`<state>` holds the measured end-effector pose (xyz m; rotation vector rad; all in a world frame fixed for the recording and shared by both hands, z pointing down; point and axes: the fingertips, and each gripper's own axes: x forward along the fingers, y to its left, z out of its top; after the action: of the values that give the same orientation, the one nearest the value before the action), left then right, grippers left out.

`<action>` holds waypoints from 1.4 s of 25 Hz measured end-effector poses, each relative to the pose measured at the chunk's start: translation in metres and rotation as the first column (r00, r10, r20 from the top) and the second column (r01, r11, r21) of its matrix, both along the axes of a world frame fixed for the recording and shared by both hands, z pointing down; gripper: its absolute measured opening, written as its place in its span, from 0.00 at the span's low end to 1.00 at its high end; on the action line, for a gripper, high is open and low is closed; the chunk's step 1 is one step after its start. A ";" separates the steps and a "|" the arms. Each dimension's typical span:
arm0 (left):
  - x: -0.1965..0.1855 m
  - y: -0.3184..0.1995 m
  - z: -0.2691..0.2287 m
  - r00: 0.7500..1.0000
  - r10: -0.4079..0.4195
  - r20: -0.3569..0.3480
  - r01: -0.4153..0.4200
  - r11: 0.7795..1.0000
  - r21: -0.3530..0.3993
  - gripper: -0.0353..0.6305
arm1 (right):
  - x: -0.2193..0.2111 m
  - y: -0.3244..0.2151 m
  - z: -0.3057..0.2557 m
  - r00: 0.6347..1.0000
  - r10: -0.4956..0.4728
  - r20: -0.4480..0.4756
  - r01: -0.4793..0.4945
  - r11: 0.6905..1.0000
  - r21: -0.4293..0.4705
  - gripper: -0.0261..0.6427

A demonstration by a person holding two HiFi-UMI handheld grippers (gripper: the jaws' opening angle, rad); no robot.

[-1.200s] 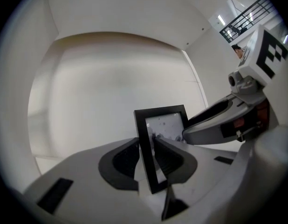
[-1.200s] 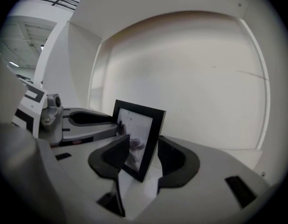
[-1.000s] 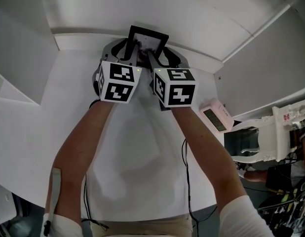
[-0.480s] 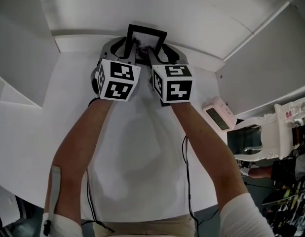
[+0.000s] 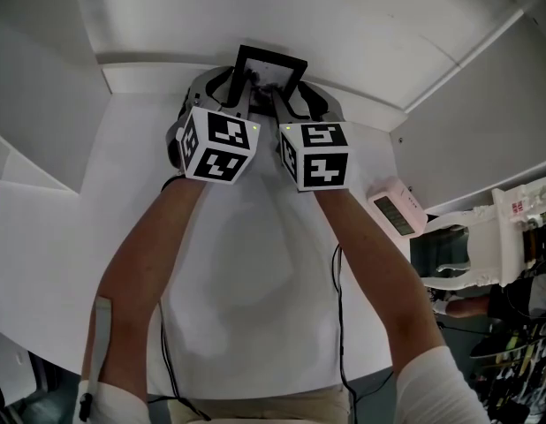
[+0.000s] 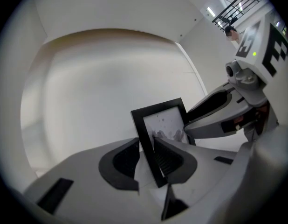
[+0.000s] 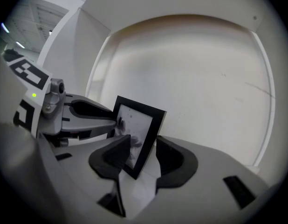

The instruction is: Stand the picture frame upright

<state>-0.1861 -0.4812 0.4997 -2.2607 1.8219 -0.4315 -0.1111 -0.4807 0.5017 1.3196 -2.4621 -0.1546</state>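
Picture frame (image 5: pixel 269 67) upright, forearms (image 5: pixel 158 246) reaching forward, left gripper (image 6: pixel 145 147), right gripper (image 7: pixel 143 144), jaws pinching its side edges.

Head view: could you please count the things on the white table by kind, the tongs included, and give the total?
picture frame: 1
tongs: 2 (left tongs, right tongs)
pink gadget with a screen: 1
Total: 4
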 end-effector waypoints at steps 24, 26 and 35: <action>-0.004 -0.005 0.003 0.996 0.008 -0.089 -0.011 1.000 -0.024 0.24 | -0.009 -0.013 0.002 0.998 0.019 -0.067 -0.021 0.999 -0.033 0.34; -0.003 -0.005 0.004 0.996 0.008 -0.094 -0.011 1.000 -0.027 0.25 | -0.009 -0.013 0.002 0.998 0.019 -0.058 -0.021 0.999 -0.036 0.35; -0.005 0.002 -0.001 0.995 0.001 -0.105 -0.002 1.000 -0.013 0.28 | 0.007 -0.005 0.004 0.999 0.041 0.026 -0.039 0.996 -0.077 0.36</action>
<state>-0.1913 -0.4789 0.4983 -2.3342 1.8716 -0.3311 -0.1046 -0.4860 0.5061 1.3456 -2.4368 -0.0329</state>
